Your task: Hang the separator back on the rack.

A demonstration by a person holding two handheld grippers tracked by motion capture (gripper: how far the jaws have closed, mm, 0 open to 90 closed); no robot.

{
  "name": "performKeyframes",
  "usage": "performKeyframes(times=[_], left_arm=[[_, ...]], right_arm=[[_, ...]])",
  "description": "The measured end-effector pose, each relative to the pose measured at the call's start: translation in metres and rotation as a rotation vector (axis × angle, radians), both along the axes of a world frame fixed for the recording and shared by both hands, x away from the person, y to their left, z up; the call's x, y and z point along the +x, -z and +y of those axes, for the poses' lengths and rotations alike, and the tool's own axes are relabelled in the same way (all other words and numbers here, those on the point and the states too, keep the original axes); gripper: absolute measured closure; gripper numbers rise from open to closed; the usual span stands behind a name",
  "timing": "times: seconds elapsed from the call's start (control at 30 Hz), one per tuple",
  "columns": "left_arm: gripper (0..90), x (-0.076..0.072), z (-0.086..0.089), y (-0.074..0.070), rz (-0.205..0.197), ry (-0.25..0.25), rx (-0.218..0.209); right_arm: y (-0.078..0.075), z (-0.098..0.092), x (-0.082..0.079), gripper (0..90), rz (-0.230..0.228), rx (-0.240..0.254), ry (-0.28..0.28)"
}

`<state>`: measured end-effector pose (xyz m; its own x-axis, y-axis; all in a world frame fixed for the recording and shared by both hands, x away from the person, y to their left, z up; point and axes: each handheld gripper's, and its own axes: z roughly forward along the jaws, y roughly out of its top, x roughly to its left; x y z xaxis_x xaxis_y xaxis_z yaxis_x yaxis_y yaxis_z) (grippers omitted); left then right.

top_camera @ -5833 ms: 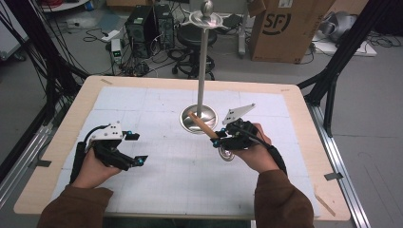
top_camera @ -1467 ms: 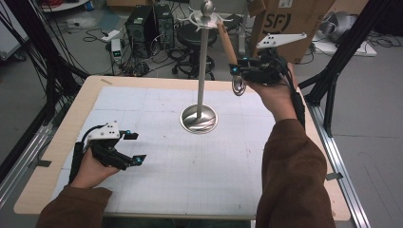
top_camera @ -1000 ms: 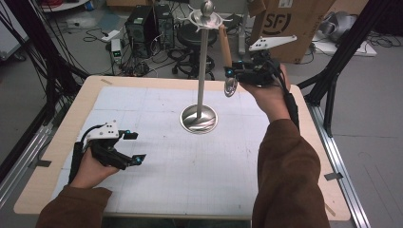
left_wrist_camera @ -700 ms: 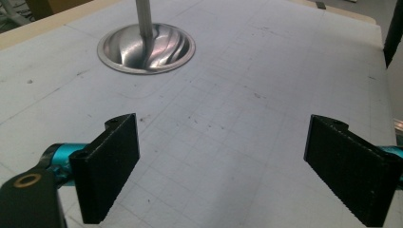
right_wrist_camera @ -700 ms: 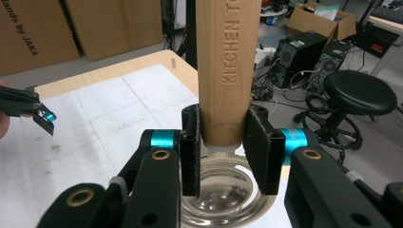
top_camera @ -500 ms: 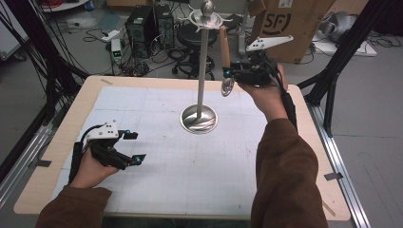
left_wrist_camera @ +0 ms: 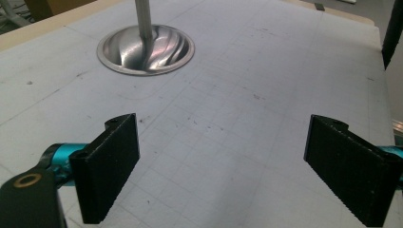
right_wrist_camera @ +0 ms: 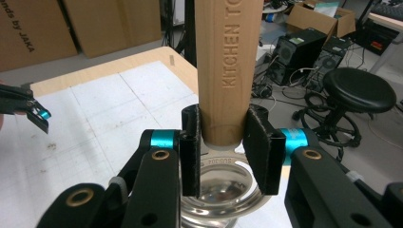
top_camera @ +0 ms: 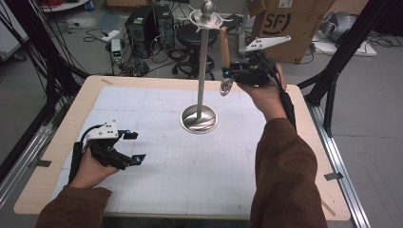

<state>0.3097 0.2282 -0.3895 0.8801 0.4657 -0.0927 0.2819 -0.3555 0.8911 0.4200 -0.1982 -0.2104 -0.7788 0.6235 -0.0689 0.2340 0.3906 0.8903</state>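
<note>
"KITCHEN TO" on the wooden handle (right_wrist_camera: 228,57); "SF" on the cardboard box (top_camera: 290,23); "by JAKA" on another box (right_wrist_camera: 28,28).

The utensil's handle (right_wrist_camera: 228,71) is pale wood stamped with lettering, its head (right_wrist_camera: 223,190) shiny silver. The stand (top_camera: 199,118) is polished steel with swirled reflections in its base. The bench (top_camera: 285,199) is light wood under a white gridded mat (top_camera: 190,166). The fingers (right_wrist_camera: 259,147) are black with turquoise collars.

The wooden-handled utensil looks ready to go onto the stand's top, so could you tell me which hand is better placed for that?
The right. Its tool is shut on the utensil, held upright beside the stand, close to the hooks at its top. The left tool sits open and empty, low over the table, far from the stand.
</note>
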Motion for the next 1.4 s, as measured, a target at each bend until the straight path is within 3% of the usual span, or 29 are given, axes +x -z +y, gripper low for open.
performKeyframes(times=[0.73,0.9,1.4], left_arm=[[12.0,0.001,0.0,0.0,0.0,0.002,0.0],[12.0,0.0,0.0,0.0,0.0,0.0,0.0],[12.0,0.0,0.0,0.0,-0.002,0.004,0.006]], right_arm=[[-0.001,0.004,0.003,67.5,0.014,-0.013,0.003],[0.001,0.008,0.004,52.7,0.021,-0.039,0.001],[-0.005,-0.005,-0.013,44.2,0.003,-0.02,0.003]])
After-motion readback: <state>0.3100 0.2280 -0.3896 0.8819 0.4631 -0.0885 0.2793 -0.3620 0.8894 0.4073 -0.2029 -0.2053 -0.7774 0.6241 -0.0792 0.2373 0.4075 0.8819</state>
